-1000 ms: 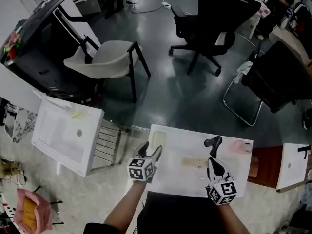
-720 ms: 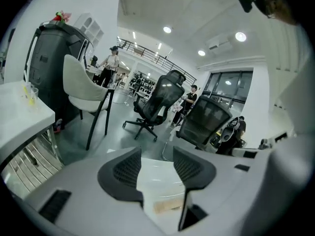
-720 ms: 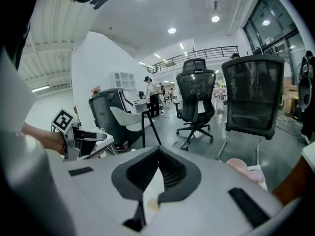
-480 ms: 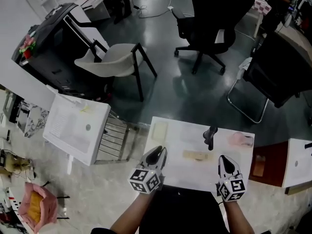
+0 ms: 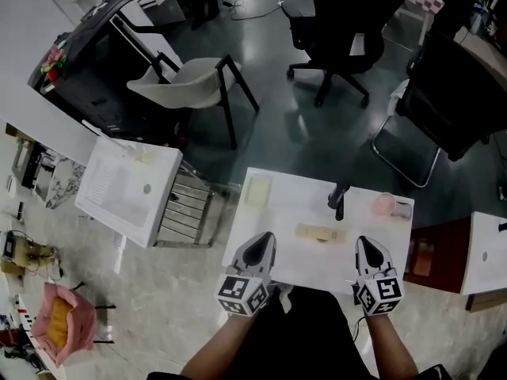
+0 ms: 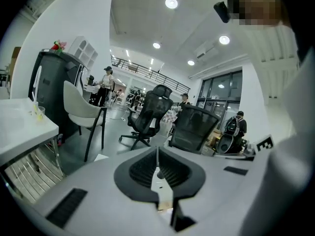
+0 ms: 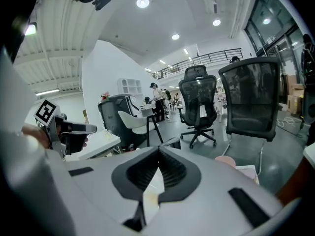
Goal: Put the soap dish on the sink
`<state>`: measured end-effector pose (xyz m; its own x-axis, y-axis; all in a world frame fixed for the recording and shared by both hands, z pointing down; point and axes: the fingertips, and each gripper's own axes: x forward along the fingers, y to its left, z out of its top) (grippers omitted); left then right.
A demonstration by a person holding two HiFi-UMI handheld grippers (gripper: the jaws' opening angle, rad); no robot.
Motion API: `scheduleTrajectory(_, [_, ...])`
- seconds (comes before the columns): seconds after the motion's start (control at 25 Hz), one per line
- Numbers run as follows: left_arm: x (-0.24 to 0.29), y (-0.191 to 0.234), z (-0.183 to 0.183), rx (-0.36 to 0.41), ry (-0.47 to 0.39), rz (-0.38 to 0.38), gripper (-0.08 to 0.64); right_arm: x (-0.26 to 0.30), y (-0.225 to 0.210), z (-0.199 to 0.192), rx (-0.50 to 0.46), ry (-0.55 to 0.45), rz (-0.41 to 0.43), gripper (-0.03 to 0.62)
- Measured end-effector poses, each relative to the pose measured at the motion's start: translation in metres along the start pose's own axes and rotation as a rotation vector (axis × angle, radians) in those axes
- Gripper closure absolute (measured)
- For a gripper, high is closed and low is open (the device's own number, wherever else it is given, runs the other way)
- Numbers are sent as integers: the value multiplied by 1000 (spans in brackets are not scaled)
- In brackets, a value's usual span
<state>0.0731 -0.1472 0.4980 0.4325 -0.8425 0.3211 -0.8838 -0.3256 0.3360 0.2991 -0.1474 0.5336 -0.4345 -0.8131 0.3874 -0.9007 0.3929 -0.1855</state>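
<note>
The soap dish (image 5: 258,190), a pale cream rectangle, lies on the far left corner of the white sink top (image 5: 293,271). A black faucet (image 5: 339,200) stands at the sink's far middle. My left gripper (image 5: 261,241) hovers over the near left edge of the sink, well short of the dish, shut with nothing in it; in its own view my left gripper (image 6: 157,154) shows its jaws pressed together. My right gripper (image 5: 369,245) is over the near right edge, also shut and empty, as my right gripper (image 7: 158,154) shows in its own view.
A small wooden piece (image 5: 321,233) lies mid-sink and a pink cup (image 5: 384,204) stands at the far right. A second white sink unit (image 5: 131,188) and a metal rack (image 5: 186,212) stand left. A white chair (image 5: 186,85) and black office chairs (image 5: 341,22) are beyond.
My left gripper has drawn back from the soap dish to the sink's near edge and its jaws have closed. The right gripper has also pulled back. The dish stays on the sink.
</note>
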Motion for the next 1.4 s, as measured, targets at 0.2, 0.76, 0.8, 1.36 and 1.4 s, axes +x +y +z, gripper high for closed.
scheduleTrajectory(0.2, [-25, -5, 5, 11, -32, -40, 541, -26, 26, 9, -24, -40, -30, 594])
scheduleTrajectory(0.76, [-180, 34, -9, 69, -109, -129, 541, -102, 178, -13, -62, -88, -141, 594])
scheduleTrajectory(0.8, [-190, 37, -10, 66, -109, -133, 541, -108, 185, -12, -71, -91, -151, 594])
scheduleTrajectory(1.36, [-275, 56, 1, 61, -186, -71, 541, -170, 227, -22, -118, -98, -146, 594])
scheduleTrajectory(1.4, [-276, 55, 1, 65, -188, -67, 541, -173, 225, -22, -114, -97, -148, 594])
